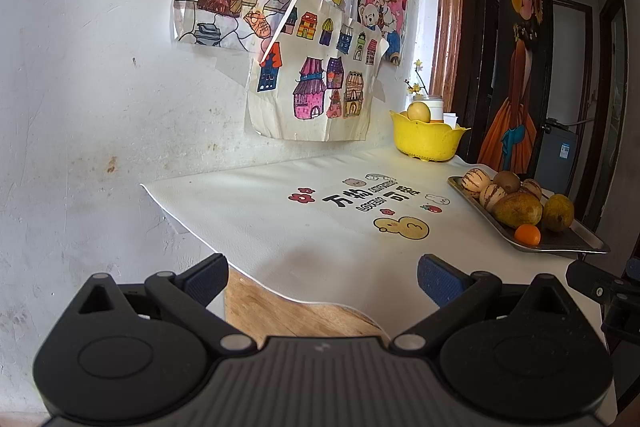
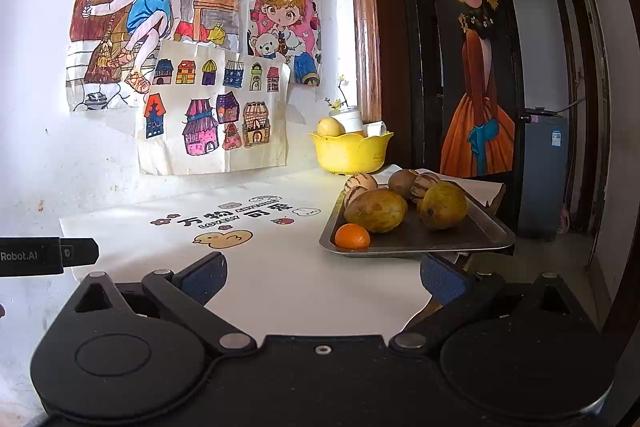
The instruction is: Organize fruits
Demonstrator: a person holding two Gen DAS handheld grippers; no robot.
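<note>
Daylight filled both views, strongest on the white wall (image 2: 48,163) and the white table cover (image 2: 288,279), which washed out near its front edge. The far right end of the table glowed warm yellow around the yellow bowl (image 2: 350,151). The doorway side at the right was dim. Shadows were soft. Fisheye bending curved the table's edges and the door frame (image 2: 366,27), with dark vignetting in the corners. The focus was sharp throughout, with little blur.

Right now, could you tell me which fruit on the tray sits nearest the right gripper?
The small orange, alone at the metal tray's near corner; it is the only bright orange fruit.
</note>
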